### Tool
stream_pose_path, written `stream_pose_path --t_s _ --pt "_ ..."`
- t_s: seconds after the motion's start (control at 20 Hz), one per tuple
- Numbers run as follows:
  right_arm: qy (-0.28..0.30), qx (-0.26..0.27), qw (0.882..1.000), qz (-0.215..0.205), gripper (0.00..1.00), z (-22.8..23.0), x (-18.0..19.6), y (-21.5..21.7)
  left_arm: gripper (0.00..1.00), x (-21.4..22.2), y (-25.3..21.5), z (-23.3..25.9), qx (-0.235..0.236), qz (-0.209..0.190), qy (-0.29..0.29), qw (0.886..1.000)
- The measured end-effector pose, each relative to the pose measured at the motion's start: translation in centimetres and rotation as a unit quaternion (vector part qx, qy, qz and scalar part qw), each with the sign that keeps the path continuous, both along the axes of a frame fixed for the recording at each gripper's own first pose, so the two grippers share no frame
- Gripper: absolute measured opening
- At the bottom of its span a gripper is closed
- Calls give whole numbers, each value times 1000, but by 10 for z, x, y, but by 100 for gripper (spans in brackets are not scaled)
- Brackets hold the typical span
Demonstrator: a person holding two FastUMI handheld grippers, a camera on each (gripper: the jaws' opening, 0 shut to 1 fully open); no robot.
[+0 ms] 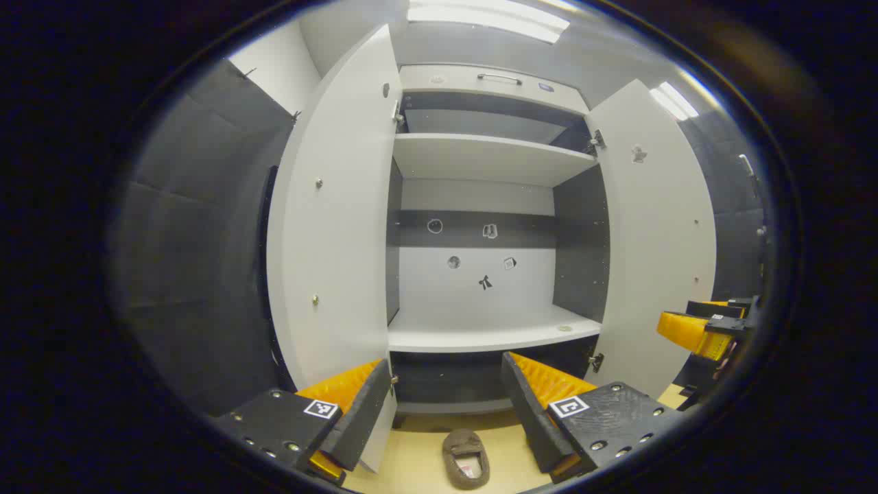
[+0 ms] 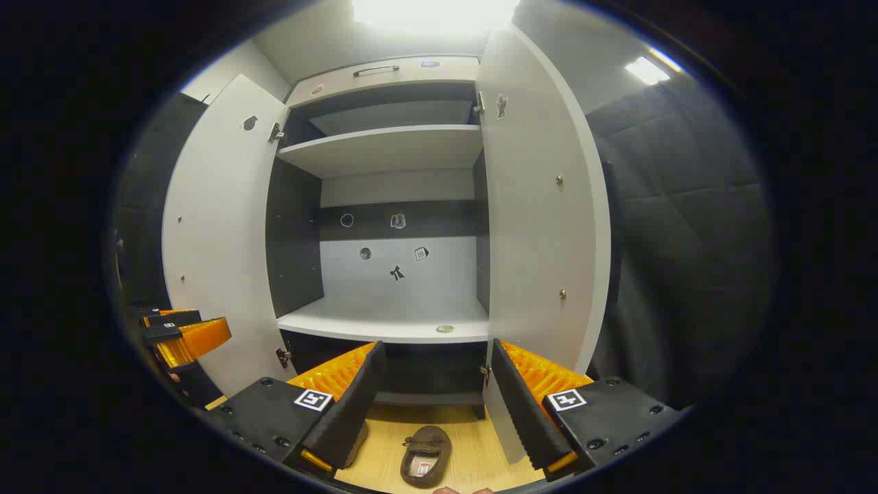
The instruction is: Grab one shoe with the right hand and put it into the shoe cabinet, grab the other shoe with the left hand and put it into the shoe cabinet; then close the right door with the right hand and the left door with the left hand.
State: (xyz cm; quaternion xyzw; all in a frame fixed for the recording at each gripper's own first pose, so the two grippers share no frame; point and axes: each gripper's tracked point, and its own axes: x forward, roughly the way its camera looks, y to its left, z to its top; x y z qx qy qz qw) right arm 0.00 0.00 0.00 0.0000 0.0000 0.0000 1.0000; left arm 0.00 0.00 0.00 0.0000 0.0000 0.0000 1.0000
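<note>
Both pairs of fingers stand wide apart with nothing between them. In the left gripper view, the left gripper point(image 1: 442, 412) hangs low in front of the shoe cabinet point(image 1: 487, 158), and just past its fingers a brown shoe point(image 1: 466, 458) lies on the pale wooden floor point(image 1: 411, 460), toe toward the cabinet, opening facing up. The fingers are above and to either side of it, not touching it. Far off at the right edge of that view the right gripper point(image 1: 699, 328) shows, near the outer side of the right door point(image 1: 655, 240).

In the right gripper view, the right gripper point(image 2: 435, 401) is also held low before the cabinet, its fingers spread. A brown shoe point(image 2: 425, 456) rests on the floor between and beyond them, free of contact. Part of a second shoe point(image 2: 357, 439) peeks out behind the near finger on the left of that view, though little of it can be made out. The left gripper point(image 2: 185, 339) shows at the left edge there, beside the left door point(image 2: 219, 240).

The cabinet stands with both doors swung fully open. Inside, the lower shelf point(image 1: 487, 333) is bare except for a small round mark near its front right, and a higher shelf point(image 1: 480, 154) sits above it. A few small stickers point(image 1: 485, 282) dot the back panel. Dark padded booth walls point(image 2: 686, 240) flank the cabinet on each side.
</note>
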Motion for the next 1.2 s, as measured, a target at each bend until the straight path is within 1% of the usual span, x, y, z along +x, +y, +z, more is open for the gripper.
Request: stream_pose_path --t_s 0.25,0.4,0.7,0.8,0.95,1.0,1.1,1.2 --pt "6 2 1000 3 98 -3 4 1 95 0 -2 -8 -5 -2 8 1000" --pt "15 7 1000 6 96 -7 5 2 95 -1 -2 -11 -2 0 10 1000" --pt "37 16 999 16 98 -17 8 8 95 -4 1 -21 1 2 17 1000" --pt "39 19 999 17 96 -17 8 9 95 -4 -1 -23 2 1 19 1000" --pt "43 18 999 16 98 -20 10 10 95 -4 -2 -25 5 -1 20 1000" --pt "46 20 999 18 96 -22 10 11 95 -4 -2 -26 7 -1 20 1000" --pt "59 24 998 26 98 -28 13 14 95 -4 -3 -27 10 -2 22 1000" --pt "74 32 996 41 98 -35 16 19 95 -4 -3 -29 11 -2 24 1000"
